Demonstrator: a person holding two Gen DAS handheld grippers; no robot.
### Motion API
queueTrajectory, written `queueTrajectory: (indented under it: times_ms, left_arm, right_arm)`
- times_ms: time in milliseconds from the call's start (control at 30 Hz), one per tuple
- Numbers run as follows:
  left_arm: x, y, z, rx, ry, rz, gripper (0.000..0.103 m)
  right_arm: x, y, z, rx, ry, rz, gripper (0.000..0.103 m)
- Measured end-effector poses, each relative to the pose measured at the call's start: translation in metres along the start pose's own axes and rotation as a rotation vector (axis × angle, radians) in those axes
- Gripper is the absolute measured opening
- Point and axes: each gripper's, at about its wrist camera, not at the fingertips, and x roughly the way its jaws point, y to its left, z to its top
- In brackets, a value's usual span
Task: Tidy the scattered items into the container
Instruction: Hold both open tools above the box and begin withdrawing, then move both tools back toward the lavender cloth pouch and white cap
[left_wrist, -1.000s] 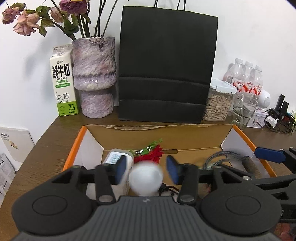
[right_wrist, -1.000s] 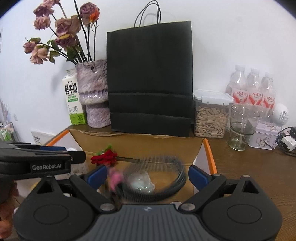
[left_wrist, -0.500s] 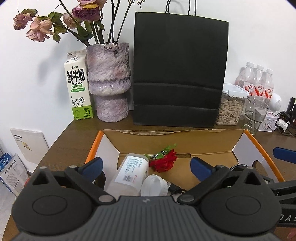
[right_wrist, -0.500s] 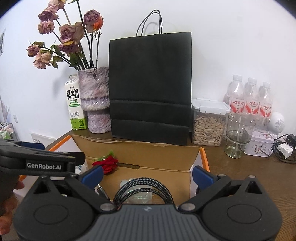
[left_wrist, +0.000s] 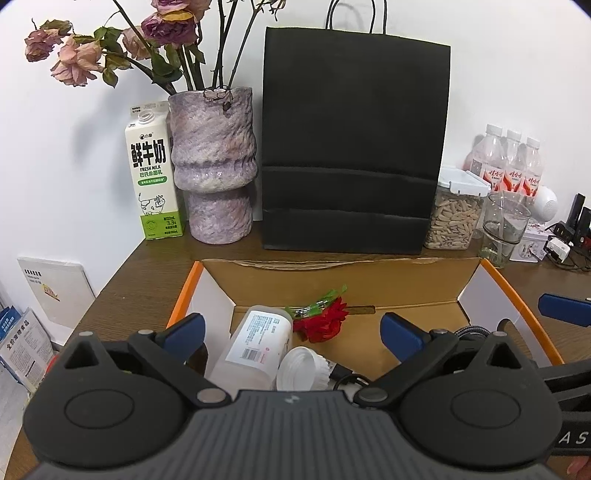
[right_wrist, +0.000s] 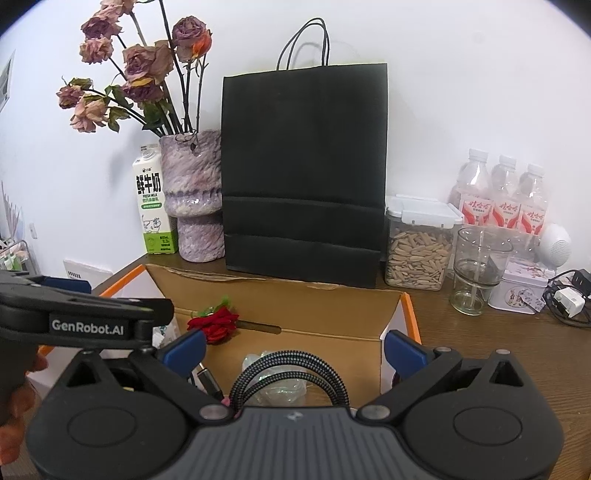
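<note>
An open cardboard box (left_wrist: 406, 284) with orange-edged flaps holds the items. In the left wrist view a clear bottle with a white label (left_wrist: 258, 343) lies on its side, a white bulb-shaped piece (left_wrist: 301, 373) rests against it, and a red fabric rose (left_wrist: 325, 321) lies behind them. My left gripper (left_wrist: 293, 334) hangs open above them, holding nothing. In the right wrist view a coiled braided cable (right_wrist: 255, 373) lies on a crumpled clear wrapper (right_wrist: 277, 391) in the box (right_wrist: 314, 306). My right gripper (right_wrist: 294, 350) is open over it, empty. The rose (right_wrist: 216, 325) shows there too.
Behind the box stand a black paper bag (left_wrist: 354, 147), a purple vase with dried roses (left_wrist: 214, 166) and a milk carton (left_wrist: 153, 177). To the right are a jar of seeds (right_wrist: 417, 251), a glass (right_wrist: 476, 269), water bottles (right_wrist: 502, 195), a tin and chargers.
My left gripper spread its jaws and let go of the white bulb-shaped piece, which now lies beside the bottle. My right gripper widened fully and the cable dropped and settled in the box.
</note>
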Motion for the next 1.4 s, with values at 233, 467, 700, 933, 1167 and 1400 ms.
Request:
queueTrajectory:
  times_ms: [233, 467, 700, 933, 1167, 1400]
  left_arm:
    - [-0.009, 0.0, 0.0, -0.001, -0.016, 0.0, 0.103]
    - [-0.02, 0.002, -0.003, -0.015, -0.023, 0.0, 0.103]
    - [-0.04, 0.008, -0.008, -0.035, -0.034, 0.0, 0.103]
    - [-0.064, 0.015, -0.017, -0.055, -0.046, -0.001, 0.103]
    - [-0.093, 0.024, -0.031, -0.058, -0.061, 0.009, 0.103]
    - [-0.115, 0.04, -0.053, -0.072, -0.053, 0.018, 0.103]
  right_arm:
    - [-0.007, 0.001, 0.001, 0.004, -0.008, -0.001, 0.103]
    - [-0.018, 0.004, 0.001, -0.003, -0.019, 0.004, 0.103]
    - [-0.036, 0.005, -0.002, 0.007, -0.028, 0.008, 0.103]
    - [-0.061, 0.01, -0.009, 0.009, -0.039, 0.01, 0.103]
    - [-0.087, 0.018, -0.021, 0.001, -0.039, 0.018, 0.103]
    - [-0.109, 0.029, -0.04, -0.003, -0.024, 0.032, 0.103]
